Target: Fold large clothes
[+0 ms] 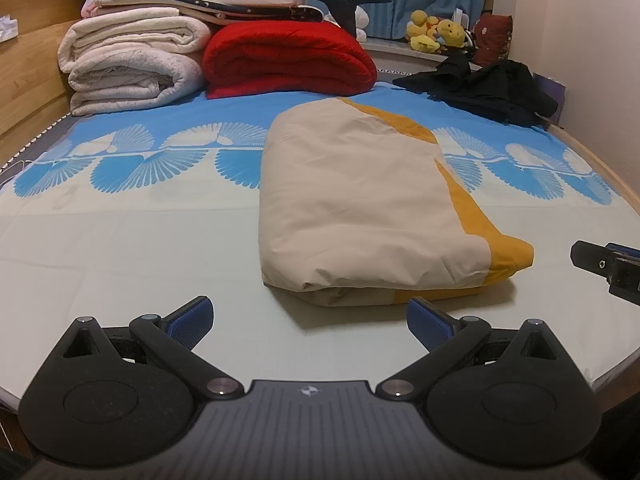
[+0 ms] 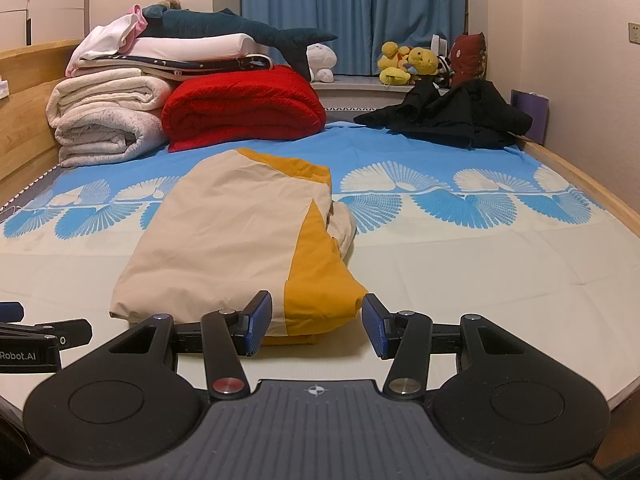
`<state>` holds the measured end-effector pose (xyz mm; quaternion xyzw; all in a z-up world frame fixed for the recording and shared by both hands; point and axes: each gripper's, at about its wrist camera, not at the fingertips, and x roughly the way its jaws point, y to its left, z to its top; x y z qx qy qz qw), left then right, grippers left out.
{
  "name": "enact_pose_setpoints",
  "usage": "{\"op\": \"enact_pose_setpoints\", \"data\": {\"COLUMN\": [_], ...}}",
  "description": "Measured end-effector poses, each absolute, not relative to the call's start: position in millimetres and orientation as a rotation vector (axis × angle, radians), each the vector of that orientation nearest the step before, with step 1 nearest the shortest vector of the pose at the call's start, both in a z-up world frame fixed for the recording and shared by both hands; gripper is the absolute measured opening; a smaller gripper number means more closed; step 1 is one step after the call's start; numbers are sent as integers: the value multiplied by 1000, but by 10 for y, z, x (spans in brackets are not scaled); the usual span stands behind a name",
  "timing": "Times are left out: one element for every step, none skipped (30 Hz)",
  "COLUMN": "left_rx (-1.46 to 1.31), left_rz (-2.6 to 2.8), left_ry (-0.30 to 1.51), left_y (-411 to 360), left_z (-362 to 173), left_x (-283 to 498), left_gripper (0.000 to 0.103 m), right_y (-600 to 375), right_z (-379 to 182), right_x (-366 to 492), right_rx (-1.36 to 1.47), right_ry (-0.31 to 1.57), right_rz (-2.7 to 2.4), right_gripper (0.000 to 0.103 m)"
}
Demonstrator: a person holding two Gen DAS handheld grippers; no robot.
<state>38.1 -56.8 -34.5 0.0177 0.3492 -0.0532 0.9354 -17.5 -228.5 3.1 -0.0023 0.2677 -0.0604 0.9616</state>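
A beige and mustard-yellow garment [image 1: 372,204] [image 2: 244,240] lies folded into a long bundle in the middle of the bed. My left gripper [image 1: 310,326] is open just in front of its near end, with nothing between the blue pads. My right gripper [image 2: 316,328] is open too, its fingers level with the bundle's yellow near corner and apart from the cloth. The right gripper's tip [image 1: 600,266] shows at the right edge of the left wrist view. The left gripper [image 2: 36,340] shows at the left edge of the right wrist view.
Folded white blankets [image 1: 128,64] and a red blanket [image 1: 288,60] are stacked at the back left under a plush shark [image 2: 240,28]. A black garment [image 2: 452,116] lies crumpled at the back right. Yellow plush toys [image 2: 404,64] sit on the sill. The bed sheet [image 2: 480,272] is pale with blue fans.
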Motion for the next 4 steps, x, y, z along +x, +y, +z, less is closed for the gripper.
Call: {"op": "enact_pose_setpoints", "data": {"left_rx": [36,37,40,42], "left_rz": [-110,-112,-112,-112], "left_ry": [713,712,710,709], "left_y": [-574,-568,-571,-570], "left_z": [-346,-346,-348,-348], "left_x": [382,378,376,378], "left_gripper": [103,103,103,103], "right_y": [-2286,-2283,-2283,-2284], "right_z": [31,31,31,31], "right_x": [-175,-175,-174,-174], "right_rx": [-5,-5,-5,-4], "right_ry": [542,542,542,543], "right_rz": [-122,-122,-123,-123], "right_gripper": [52,52,52,52]}}
